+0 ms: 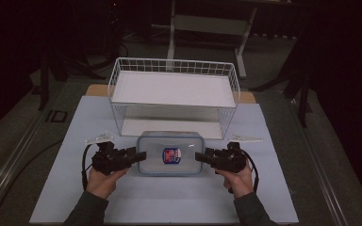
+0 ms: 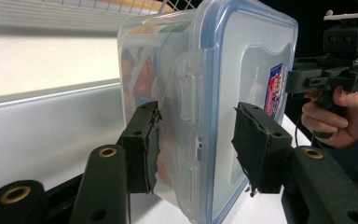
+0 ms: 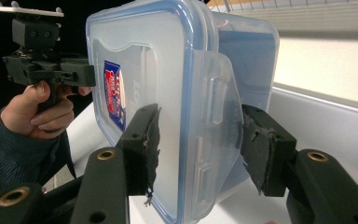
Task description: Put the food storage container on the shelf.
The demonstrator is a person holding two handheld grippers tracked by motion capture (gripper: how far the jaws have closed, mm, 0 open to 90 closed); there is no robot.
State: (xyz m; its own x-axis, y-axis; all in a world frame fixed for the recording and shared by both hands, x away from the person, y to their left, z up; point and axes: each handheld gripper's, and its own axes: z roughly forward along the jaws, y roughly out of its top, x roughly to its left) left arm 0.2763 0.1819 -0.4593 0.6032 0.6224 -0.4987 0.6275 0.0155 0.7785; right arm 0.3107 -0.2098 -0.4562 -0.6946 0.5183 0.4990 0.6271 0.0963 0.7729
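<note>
A clear plastic container (image 1: 169,141) with a blue-rimmed lid and a red and blue label (image 1: 171,155) is in front of the wire rack. My left gripper (image 1: 139,156) clamps its left end and my right gripper (image 1: 201,157) its right end. In the left gripper view my left gripper (image 2: 196,144) has one pad on the lid and the other on the tub, over a side latch of the container (image 2: 223,70). Orange contents (image 2: 142,74) show through the wall. The right gripper view shows my right gripper (image 3: 198,144) on the opposite latch of the container (image 3: 168,70).
A white wire rack (image 1: 174,89) with an upper shelf and an open lower level stands just behind the container. A pale mat (image 1: 169,202) covers the table, with bare room at the front. Dark floor and a table frame lie beyond.
</note>
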